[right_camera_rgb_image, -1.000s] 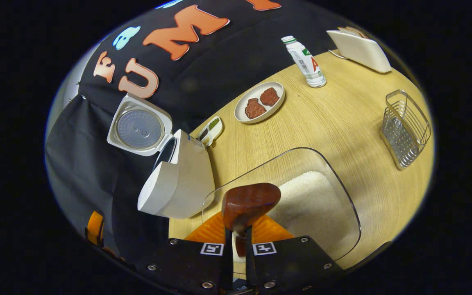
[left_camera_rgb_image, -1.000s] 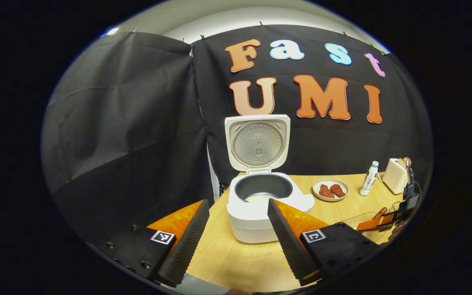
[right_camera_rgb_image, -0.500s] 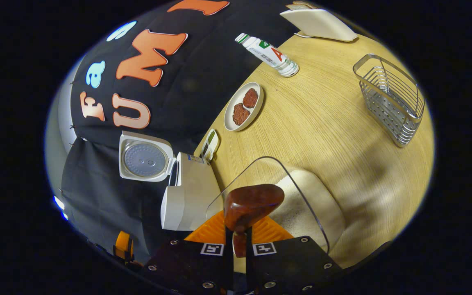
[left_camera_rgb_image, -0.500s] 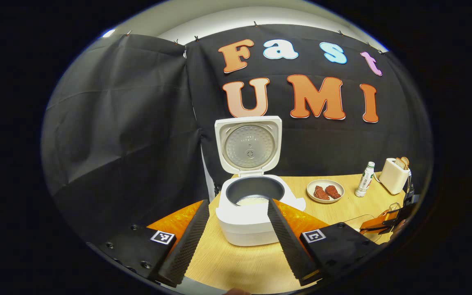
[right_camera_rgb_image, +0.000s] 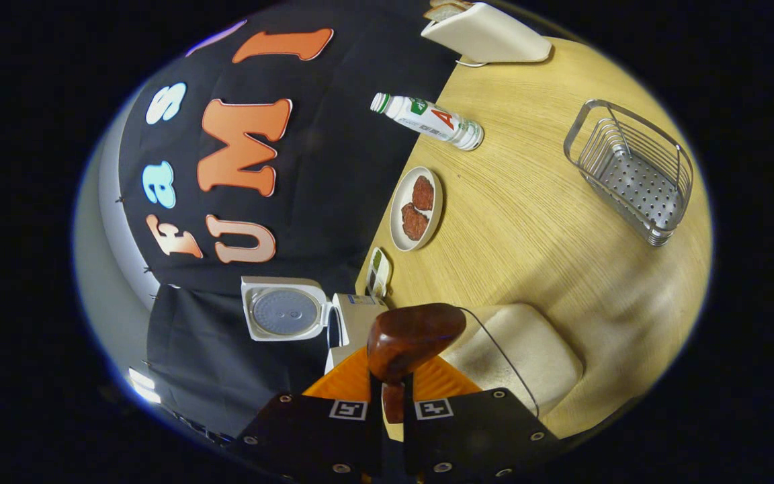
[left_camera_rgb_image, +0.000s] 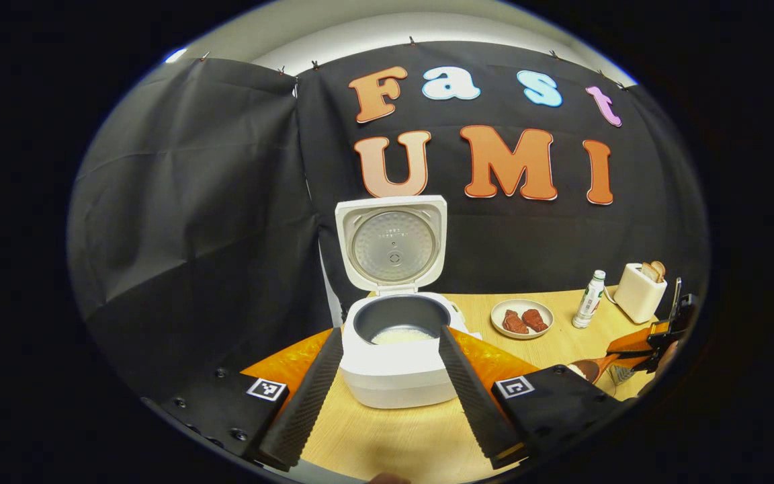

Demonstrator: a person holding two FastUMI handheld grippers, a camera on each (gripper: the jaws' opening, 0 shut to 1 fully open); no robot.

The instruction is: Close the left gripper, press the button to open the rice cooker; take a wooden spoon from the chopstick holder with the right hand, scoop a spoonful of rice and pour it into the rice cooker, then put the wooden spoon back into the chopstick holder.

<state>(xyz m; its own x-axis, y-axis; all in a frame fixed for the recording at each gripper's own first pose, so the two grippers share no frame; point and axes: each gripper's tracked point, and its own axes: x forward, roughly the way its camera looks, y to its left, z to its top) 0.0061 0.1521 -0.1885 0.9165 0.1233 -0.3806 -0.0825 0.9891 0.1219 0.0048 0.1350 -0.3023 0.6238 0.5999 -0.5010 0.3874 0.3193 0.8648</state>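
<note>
Rice cooker (left_camera_rgb_image: pixel 397 349) as the landmark: it stands at the counter's (left_camera_rgb_image: pixel 387 437) left end with its lid (left_camera_rgb_image: pixel 391 244) swung fully upright and a low layer of white rice lying in the dark inner pot (left_camera_rgb_image: pixel 397 323). Right in front of it the left hand-held gripper (left_camera_rgb_image: pixel 387 396) hovers with its fingers spread wide, holding nothing.

Well to the cooker's right, the right hand-held gripper (right_camera_rgb_image: pixel 392 396) is clamped tight on the handle of the wooden spoon (right_camera_rgb_image: pixel 412 339), whose brown bowl juts out ahead of the fingers; in the left gripper view the spoon (left_camera_rgb_image: pixel 595 366) seems to carry some white grains. Just below the spoon sits the clear rice container (right_camera_rgb_image: pixel 521 356). Farther from the cooker stands the wire chopstick holder (right_camera_rgb_image: pixel 632 171), with a plate of meat (right_camera_rgb_image: pixel 417 208), a bottle (right_camera_rgb_image: pixel 431 121) and a toaster (right_camera_rgb_image: pixel 488 37) towards the wall.

The right gripper view is strongly rolled, so the main risk, as I judge it, is the spoon tipping during the carry and spilling grains onto the counter short of the pot. The narrow handle could also twist between the pads, or the spoon's bowl could knock the container's rim or the raised lid.
</note>
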